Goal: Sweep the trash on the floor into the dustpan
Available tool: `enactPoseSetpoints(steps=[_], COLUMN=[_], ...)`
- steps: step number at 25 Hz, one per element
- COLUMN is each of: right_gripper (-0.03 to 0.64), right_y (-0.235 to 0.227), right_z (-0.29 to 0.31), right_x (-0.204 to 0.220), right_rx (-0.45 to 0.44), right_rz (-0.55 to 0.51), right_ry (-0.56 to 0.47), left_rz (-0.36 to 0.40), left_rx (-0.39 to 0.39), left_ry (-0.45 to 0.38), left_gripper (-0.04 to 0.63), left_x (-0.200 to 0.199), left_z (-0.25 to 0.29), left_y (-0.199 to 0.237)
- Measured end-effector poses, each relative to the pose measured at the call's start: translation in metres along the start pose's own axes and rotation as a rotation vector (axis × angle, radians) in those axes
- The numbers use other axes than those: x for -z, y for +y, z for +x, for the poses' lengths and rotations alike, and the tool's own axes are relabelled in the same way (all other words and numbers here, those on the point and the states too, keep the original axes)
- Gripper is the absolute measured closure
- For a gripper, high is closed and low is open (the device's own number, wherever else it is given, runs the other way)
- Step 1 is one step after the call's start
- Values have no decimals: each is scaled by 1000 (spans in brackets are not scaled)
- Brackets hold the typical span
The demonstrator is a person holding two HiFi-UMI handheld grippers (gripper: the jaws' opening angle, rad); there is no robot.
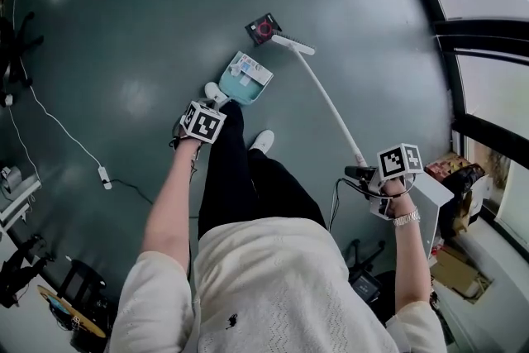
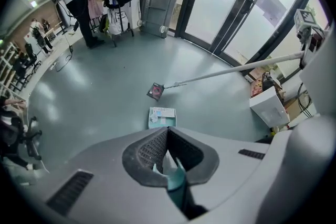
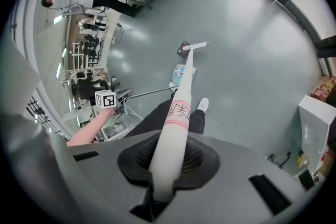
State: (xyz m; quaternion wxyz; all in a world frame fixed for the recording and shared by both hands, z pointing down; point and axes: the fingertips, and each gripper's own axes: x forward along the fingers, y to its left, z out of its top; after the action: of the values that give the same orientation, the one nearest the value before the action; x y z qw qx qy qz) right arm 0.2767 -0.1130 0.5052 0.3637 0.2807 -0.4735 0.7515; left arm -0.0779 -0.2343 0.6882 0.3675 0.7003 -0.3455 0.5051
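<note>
The grey-green floor [image 1: 124, 37] fills most of the head view, with a glazed wall along its right edge. A person in black trousers [image 1: 240, 178] and white shoes stands on it, well in from that edge.

The broom [image 1: 326, 99] slants from the person's right side down to the floor, its long white handle clamped between the jaws of the right gripper [image 3: 168, 160]. Its narrow white head [image 1: 293, 44] rests on the floor ahead of the person.

The teal dustpan [image 1: 245, 78] sits on the floor just ahead of the shoes. Its open mouth faces the broom head, and its thin handle [image 2: 174, 182] rises into the left gripper [image 2: 168, 157], whose jaws are closed tight on it.

A black packet with a red ring [image 1: 264, 29] lies flat on the floor just beyond the dustpan's mouth, right beside the broom head.

White scraps of paper [image 1: 250, 72] lie inside the dustpan.
</note>
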Motion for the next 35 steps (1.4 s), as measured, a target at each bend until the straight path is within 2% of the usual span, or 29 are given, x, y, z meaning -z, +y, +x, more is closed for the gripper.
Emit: enactPoseSetpoints(steps=[5, 8, 10, 12, 15, 17, 21, 26, 30, 35], right_gripper=[589, 588, 588, 588, 589, 589, 589, 589, 589, 589], right_y=[21, 43, 56, 59, 50, 48, 67, 83, 86, 71], right_z=[1, 17, 33, 48, 59, 67, 89, 91, 95, 101], right_x=[-101, -155, -178, -185, -169, -147, -98, -55, -45, -45], right_rx=[119, 149, 189, 298, 507, 566, 498, 489, 445, 465], right_rz=[15, 44, 44, -8, -153, -234, -289, -414, -412, -418], right_ry=[-95, -120, -109, -58, 75, 160, 260, 372, 420, 488], left_rz=[-13, -34, 10, 60, 108, 121, 112, 116, 105, 86], left_rx=[0, 12, 28, 41, 50, 58, 73, 82, 69, 55], left_ry=[-4, 0, 13, 21, 22, 25, 35, 40, 32, 37], left_gripper=[586, 586, 586, 586, 586, 586, 586, 586, 586, 586], left_x=[-44, -78, -95, -109, -126, -130, -127, -127, -134, -127], left_z=[8, 12, 14, 13, 15, 16, 14, 16, 18, 17], left_y=[58, 94, 109, 120, 131, 136, 144, 139, 136, 128])
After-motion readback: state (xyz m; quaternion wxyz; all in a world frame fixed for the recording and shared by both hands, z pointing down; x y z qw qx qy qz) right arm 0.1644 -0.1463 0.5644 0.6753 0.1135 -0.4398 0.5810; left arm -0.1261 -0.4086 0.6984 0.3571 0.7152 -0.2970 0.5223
